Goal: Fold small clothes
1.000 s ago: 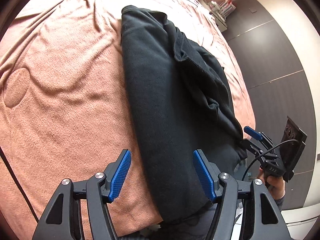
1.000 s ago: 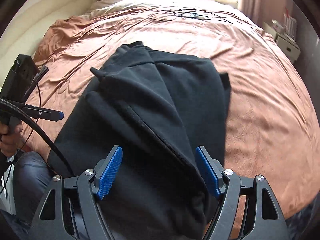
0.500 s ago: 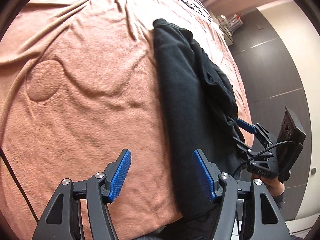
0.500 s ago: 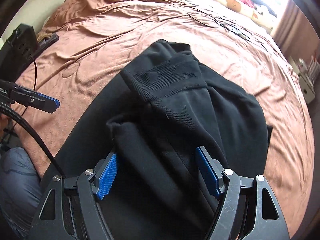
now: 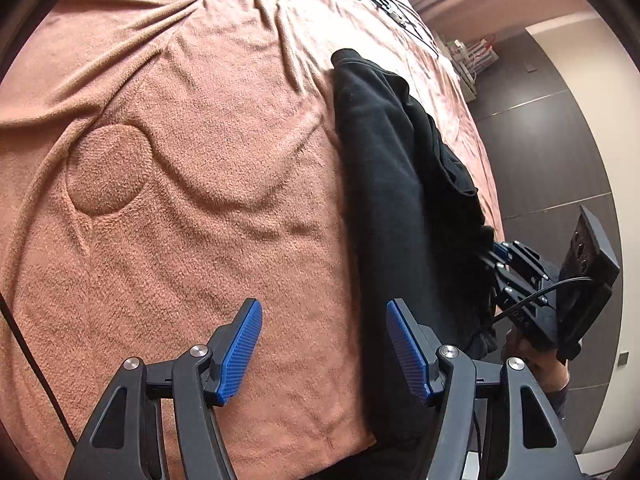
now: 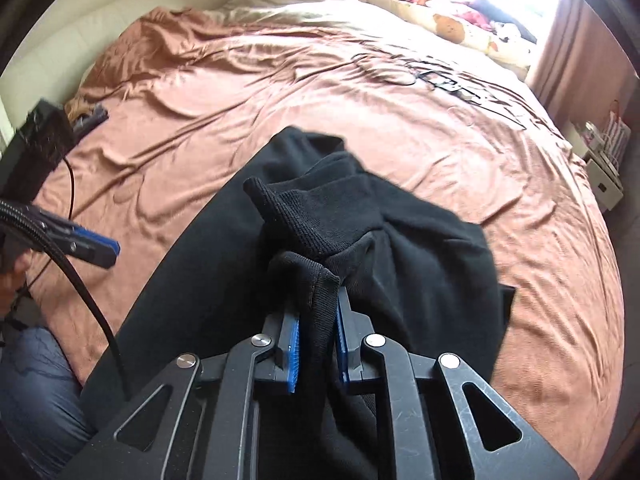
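Rumpled terracotta fleece bedspread covering the bed; thin black cables at its far right; patterned cream pillows beyond; white bedside unit at right.

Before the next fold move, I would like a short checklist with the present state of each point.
1. right gripper closed on black garment: ok; its jaws have just been closing.
2. Grip holds the ribbed edge only: cannot tell.
3. left gripper open, nothing between its pads: ok.
4. Left gripper over the garment: not ok; it is over the brown blanket.
5. Garment lying on the bed: ok.
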Action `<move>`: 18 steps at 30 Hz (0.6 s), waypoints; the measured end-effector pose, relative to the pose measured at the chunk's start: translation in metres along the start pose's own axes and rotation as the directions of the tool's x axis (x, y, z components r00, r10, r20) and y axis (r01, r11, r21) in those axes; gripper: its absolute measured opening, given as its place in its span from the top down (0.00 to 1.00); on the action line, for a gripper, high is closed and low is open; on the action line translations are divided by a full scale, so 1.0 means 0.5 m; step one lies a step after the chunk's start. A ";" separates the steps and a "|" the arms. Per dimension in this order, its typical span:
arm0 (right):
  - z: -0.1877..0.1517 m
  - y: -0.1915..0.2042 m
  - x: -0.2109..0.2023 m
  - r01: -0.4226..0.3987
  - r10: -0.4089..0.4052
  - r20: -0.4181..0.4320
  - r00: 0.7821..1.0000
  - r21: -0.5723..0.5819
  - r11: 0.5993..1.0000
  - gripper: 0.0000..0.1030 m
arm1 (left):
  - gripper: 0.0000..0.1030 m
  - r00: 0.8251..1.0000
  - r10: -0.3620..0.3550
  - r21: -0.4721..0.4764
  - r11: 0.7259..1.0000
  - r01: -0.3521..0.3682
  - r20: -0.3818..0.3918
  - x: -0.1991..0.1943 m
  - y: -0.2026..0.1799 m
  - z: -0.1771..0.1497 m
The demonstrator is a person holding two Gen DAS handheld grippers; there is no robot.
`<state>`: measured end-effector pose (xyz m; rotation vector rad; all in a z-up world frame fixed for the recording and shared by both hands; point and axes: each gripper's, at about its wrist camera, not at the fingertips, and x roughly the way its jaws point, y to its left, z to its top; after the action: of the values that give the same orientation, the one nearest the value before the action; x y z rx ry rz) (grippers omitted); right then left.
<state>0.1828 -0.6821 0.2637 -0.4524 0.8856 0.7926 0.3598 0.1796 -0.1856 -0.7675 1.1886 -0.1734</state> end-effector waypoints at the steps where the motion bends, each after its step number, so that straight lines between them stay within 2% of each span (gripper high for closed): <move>1: 0.000 -0.013 -0.008 0.004 -0.004 0.011 1.000 0.015 1.000 0.90 | 0.36 1.000 0.001 0.004 1.000 -0.001 -0.001 0.004 -0.006 0.003; 7: -0.001 -0.117 -0.024 0.014 -0.021 0.046 0.999 0.157 0.988 0.91 | 0.36 1.000 -0.009 0.028 1.000 0.009 -0.007 0.027 -0.047 0.022; 12: -0.017 -0.194 -0.005 -0.023 0.011 0.043 0.999 0.306 0.952 0.92 | 0.36 1.000 -0.014 0.036 0.999 0.015 -0.025 0.050 -0.074 0.033; 18: -0.032 -0.244 0.031 -0.006 0.002 0.011 1.000 0.372 0.928 0.94 | 0.36 0.999 -0.004 0.040 0.999 0.006 -0.037 0.064 -0.080 0.045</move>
<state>0.2746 -0.7633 0.2459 -0.1102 1.0019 0.6104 0.4027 0.1439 -0.1818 -0.7352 1.2146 -0.2157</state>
